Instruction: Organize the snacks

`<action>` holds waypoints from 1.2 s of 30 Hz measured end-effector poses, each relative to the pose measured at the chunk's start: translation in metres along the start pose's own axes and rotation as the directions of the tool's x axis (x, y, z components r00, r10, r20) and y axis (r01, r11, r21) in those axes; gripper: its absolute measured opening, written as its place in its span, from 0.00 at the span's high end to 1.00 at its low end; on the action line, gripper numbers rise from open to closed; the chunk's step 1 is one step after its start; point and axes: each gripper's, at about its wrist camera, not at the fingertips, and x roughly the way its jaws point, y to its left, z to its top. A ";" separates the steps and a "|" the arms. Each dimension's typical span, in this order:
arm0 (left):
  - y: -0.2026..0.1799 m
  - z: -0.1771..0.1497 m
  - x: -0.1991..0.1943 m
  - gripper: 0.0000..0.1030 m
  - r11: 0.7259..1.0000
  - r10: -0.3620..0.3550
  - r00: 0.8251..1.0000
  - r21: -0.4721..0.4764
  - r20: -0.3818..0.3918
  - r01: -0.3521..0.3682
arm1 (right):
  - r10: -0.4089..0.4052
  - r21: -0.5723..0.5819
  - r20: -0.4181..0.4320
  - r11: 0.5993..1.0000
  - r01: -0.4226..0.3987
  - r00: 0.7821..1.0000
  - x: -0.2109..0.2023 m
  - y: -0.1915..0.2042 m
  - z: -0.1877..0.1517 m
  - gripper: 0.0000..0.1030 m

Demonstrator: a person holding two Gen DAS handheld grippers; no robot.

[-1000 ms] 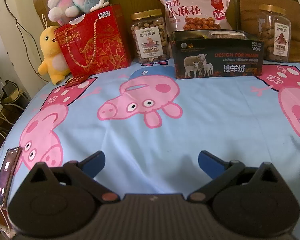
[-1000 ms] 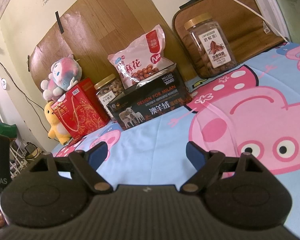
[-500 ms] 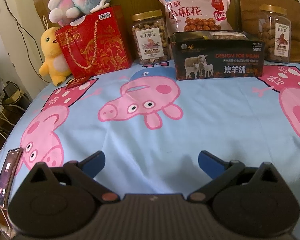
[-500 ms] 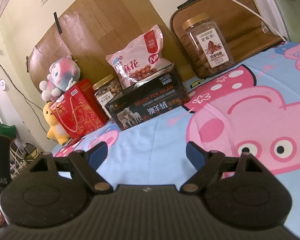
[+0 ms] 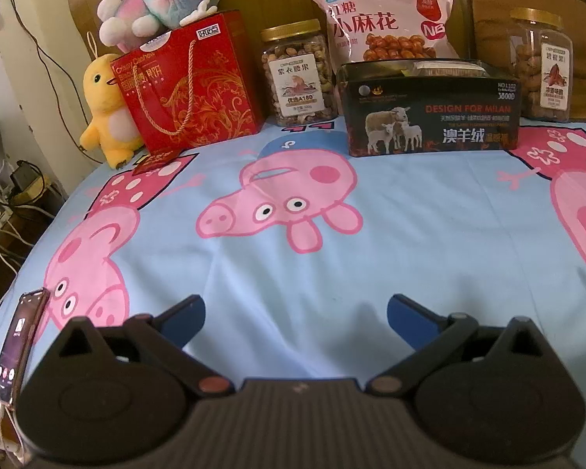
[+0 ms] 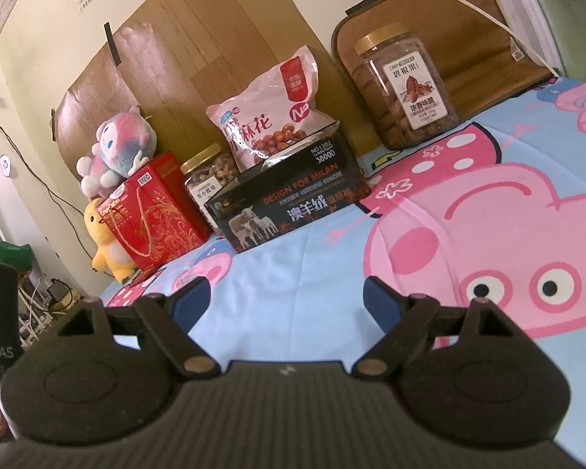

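Observation:
Snacks line the far edge of a bed with a blue pig-print sheet [image 5: 410, 242]: a red gift bag [image 5: 191, 82], a cashew jar [image 5: 299, 74], a pink snack bag [image 5: 383, 19], a black box with sheep on it [image 5: 429, 117] and a pecan jar [image 5: 539, 66]. The same row shows in the right wrist view: red bag [image 6: 152, 211], cashew jar [image 6: 207, 179], pink bag [image 6: 269, 117], black box [image 6: 289, 203], pecan jar [image 6: 406, 86]. My left gripper [image 5: 296, 316] and my right gripper [image 6: 286, 299] are both open and empty, well short of the snacks.
A yellow duck plush [image 5: 105, 109] and a pink plush [image 5: 156, 4] sit by the red bag. A phone [image 5: 17, 348] lies at the bed's left edge. Cables and clutter [image 5: 8, 203] are on the floor at left. A wooden headboard [image 6: 199, 54] stands behind the row.
Both views shifted slightly; the snack row sits a little lower and left in the right wrist view. Both grippers stayed open and empty.

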 end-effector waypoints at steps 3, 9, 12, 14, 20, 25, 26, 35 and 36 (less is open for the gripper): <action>0.000 -0.001 0.000 0.00 1.000 0.003 1.000 0.002 0.001 -0.003 | 0.000 0.002 -0.001 1.000 0.000 1.000 0.000 0.000 0.000 0.15; 0.000 0.000 -0.001 0.00 1.000 0.020 1.000 0.004 0.012 -0.020 | 0.000 0.003 -0.001 1.000 0.000 1.000 0.000 -0.001 0.000 0.15; 0.000 0.001 -0.001 0.00 1.000 0.024 1.000 0.007 0.014 -0.024 | 0.000 0.004 -0.001 1.000 0.000 1.000 0.000 -0.001 0.000 0.15; 0.000 0.001 -0.001 0.00 1.000 0.022 1.000 0.008 0.013 -0.023 | 0.001 0.004 -0.001 1.000 -0.001 1.000 0.000 -0.001 0.000 0.15; 0.000 0.001 -0.002 0.00 1.000 0.019 1.000 0.009 0.012 -0.019 | 0.000 0.004 0.000 1.000 0.000 1.000 0.000 -0.001 0.000 0.15; -0.002 0.002 -0.001 0.00 1.000 0.006 1.000 0.013 0.005 -0.006 | 0.001 0.004 -0.001 1.000 -0.001 1.000 0.000 -0.001 0.000 0.15; -0.002 0.002 -0.001 0.00 1.000 0.004 1.000 0.014 0.004 -0.004 | 0.001 0.004 -0.001 1.000 -0.001 1.000 0.000 -0.001 0.000 0.15; -0.004 0.002 0.000 0.00 1.000 0.003 1.000 0.028 0.000 -0.003 | 0.001 0.005 -0.001 1.000 -0.001 1.000 0.000 -0.002 0.001 0.15; -0.004 0.002 0.000 0.00 1.000 0.003 1.000 0.029 -0.001 -0.003 | 0.001 0.005 -0.001 1.000 -0.001 1.000 0.000 -0.002 0.001 0.15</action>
